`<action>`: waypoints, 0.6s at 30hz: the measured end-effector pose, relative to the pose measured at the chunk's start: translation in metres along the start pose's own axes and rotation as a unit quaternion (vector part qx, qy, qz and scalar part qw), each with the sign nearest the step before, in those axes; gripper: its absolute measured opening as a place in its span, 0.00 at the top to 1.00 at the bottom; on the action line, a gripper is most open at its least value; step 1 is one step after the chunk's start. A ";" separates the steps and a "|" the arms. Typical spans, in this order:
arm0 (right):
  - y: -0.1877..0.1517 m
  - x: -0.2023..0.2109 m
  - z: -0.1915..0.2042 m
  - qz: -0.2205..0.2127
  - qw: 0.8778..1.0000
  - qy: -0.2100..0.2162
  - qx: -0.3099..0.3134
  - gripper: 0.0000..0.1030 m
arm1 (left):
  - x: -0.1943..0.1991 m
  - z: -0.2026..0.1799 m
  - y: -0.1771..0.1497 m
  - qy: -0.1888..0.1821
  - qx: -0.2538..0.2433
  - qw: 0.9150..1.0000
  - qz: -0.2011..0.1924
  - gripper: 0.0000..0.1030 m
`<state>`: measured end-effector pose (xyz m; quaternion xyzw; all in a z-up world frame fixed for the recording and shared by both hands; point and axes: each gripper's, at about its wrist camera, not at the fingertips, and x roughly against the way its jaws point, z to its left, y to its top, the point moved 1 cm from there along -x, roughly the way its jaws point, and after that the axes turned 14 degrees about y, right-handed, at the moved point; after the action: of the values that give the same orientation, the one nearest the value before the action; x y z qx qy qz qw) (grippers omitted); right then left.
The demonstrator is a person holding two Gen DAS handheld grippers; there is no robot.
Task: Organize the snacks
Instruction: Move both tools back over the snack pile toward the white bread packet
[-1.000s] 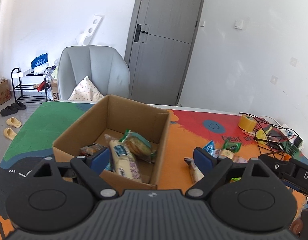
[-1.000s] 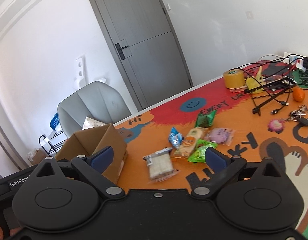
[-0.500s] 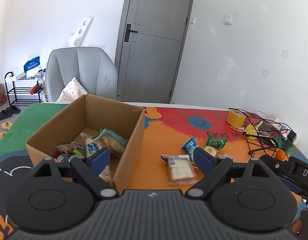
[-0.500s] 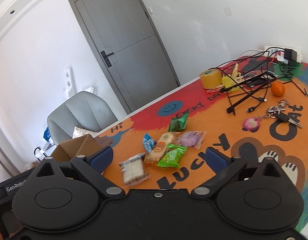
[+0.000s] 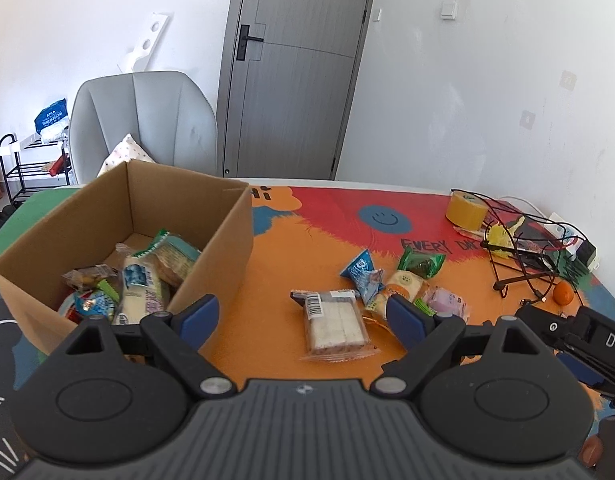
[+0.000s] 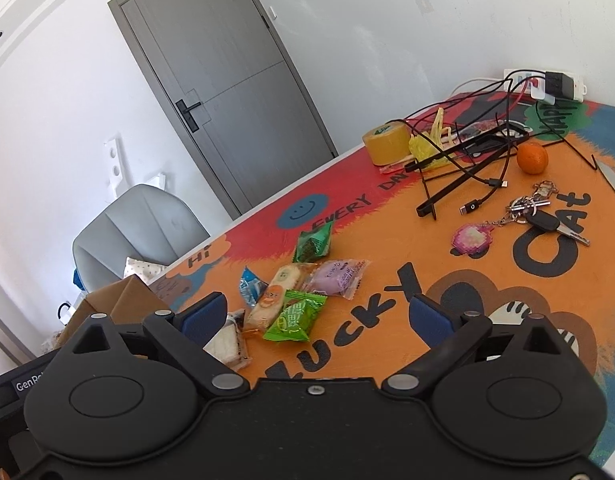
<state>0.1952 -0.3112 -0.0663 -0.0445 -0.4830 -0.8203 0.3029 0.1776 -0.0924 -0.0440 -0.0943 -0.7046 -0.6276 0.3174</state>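
Note:
A brown cardboard box (image 5: 227, 232) stands at the left and holds several snack packs (image 5: 143, 280). Loose snacks lie on the orange mat to its right: a clear sandwich pack (image 5: 333, 322), a blue pack (image 5: 363, 274), a dark green pack (image 5: 421, 263), a purple pack (image 5: 447, 303). My left gripper (image 5: 303, 316) is open and empty, just short of the sandwich pack. My right gripper (image 6: 317, 316) is open and empty over a bright green pack (image 6: 295, 316), with an orange-and-white pack (image 6: 273, 294), the purple pack (image 6: 337, 278) and the sandwich pack (image 6: 227, 340) close by.
At the far right lie a yellow tape roll (image 6: 387, 142), tangled black cables (image 6: 467, 152), an orange (image 6: 532, 158), keys with a pink fob (image 6: 519, 216) and a power strip (image 6: 547, 84). A grey chair (image 5: 147, 120) stands behind the table.
My left gripper has swung right, from over the box toward the loose snacks. My right gripper has also swung right and moved nearer the snack pile.

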 end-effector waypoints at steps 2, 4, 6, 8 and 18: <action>0.000 -0.007 -0.004 0.006 1.000 0.001 -0.003 0.04 | -0.006 -0.005 -0.001 0.002 -0.005 1.000 0.003 0.13; 0.000 -0.013 -0.007 0.012 1.000 0.003 -0.006 0.05 | -0.012 -0.010 -0.002 0.003 -0.009 1.000 0.007 0.13; 0.000 -0.019 -0.009 0.017 1.000 0.006 -0.007 0.06 | -0.017 -0.014 -0.003 0.002 -0.012 1.000 0.009 0.13; -0.001 -0.025 -0.011 0.023 1.000 0.007 -0.009 0.06 | -0.022 -0.018 -0.004 0.004 -0.015 1.000 0.012 0.13; -0.001 -0.053 -0.022 0.051 0.998 0.013 -0.023 0.15 | -0.054 -0.033 -0.007 0.010 -0.023 0.999 0.033 0.15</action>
<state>0.2430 -0.3049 -0.0985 -0.0652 -0.4570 -0.8153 0.3496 0.2275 -0.1108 -0.0799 -0.1188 -0.6832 -0.6339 0.3425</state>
